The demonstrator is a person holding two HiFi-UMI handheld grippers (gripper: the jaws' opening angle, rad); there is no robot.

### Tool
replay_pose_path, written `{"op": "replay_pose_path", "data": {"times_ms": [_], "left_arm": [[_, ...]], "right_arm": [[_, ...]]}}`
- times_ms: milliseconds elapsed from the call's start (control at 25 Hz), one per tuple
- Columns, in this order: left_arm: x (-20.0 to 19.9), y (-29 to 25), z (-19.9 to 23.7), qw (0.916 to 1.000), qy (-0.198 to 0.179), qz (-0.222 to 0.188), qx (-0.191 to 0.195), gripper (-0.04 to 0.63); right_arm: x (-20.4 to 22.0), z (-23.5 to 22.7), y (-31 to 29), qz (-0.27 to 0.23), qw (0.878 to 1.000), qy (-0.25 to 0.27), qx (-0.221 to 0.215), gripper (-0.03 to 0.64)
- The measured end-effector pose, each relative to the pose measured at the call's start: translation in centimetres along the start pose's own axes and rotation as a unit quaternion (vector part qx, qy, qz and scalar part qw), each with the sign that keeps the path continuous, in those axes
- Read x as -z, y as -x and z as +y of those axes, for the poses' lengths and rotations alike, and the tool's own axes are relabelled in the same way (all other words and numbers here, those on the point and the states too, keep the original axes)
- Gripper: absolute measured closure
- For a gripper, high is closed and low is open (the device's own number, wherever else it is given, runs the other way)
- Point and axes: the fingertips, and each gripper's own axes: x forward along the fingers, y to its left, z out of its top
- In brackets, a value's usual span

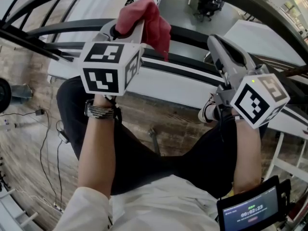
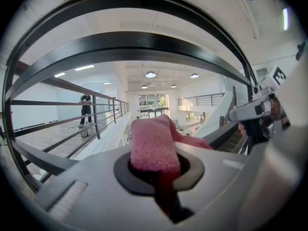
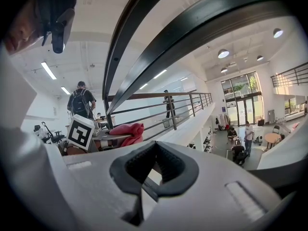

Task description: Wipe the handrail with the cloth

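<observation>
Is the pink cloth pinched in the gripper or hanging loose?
Pinched: the left hand-held gripper is shut on the cloth, which bunches up between its jaws.

The cloth is fuzzy, matt pink terry, the handrail beside it smooth, dark, semi-gloss metal, the floor below it grainy wood planks.

Wood floor w/ thin cables at left, dark round obj at left edge. Dark trousers, white shirt, white sneaker. Screen w/ timer digits, bottom right. Lower level: office chair, round table, few ppl, glass doors. Round ceiling lights. Person w/ backpack nearby; another stands far along walkway.
</observation>
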Motion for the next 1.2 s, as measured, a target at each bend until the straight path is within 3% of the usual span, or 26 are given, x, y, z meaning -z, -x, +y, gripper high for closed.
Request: {"op": "replay_pose_path", "data": {"times_ms": [480, 760, 1200], "left_arm": [[0.1, -0.7, -0.5, 0.9999, -0.007, 0.011, 0.009, 0.568], [0.2, -0.3, 0.0, 1.0000, 0.007, -0.001, -0.003, 0.568], [0.5, -0.5, -0.4, 0.9999, -0.002, 0.001, -0.014, 0.568]], "right_arm": [[-0.2, -0.7, 0.3, -0.005, 1.000, -0.002, 0.010, 0.615], [0.2, -0.6, 0.5, 0.002, 1.000, 0.001, 0.006, 0.615], [0.8, 0.2, 0.5, 0.006, 1.000, 0.008, -0.009, 0.615]]}}
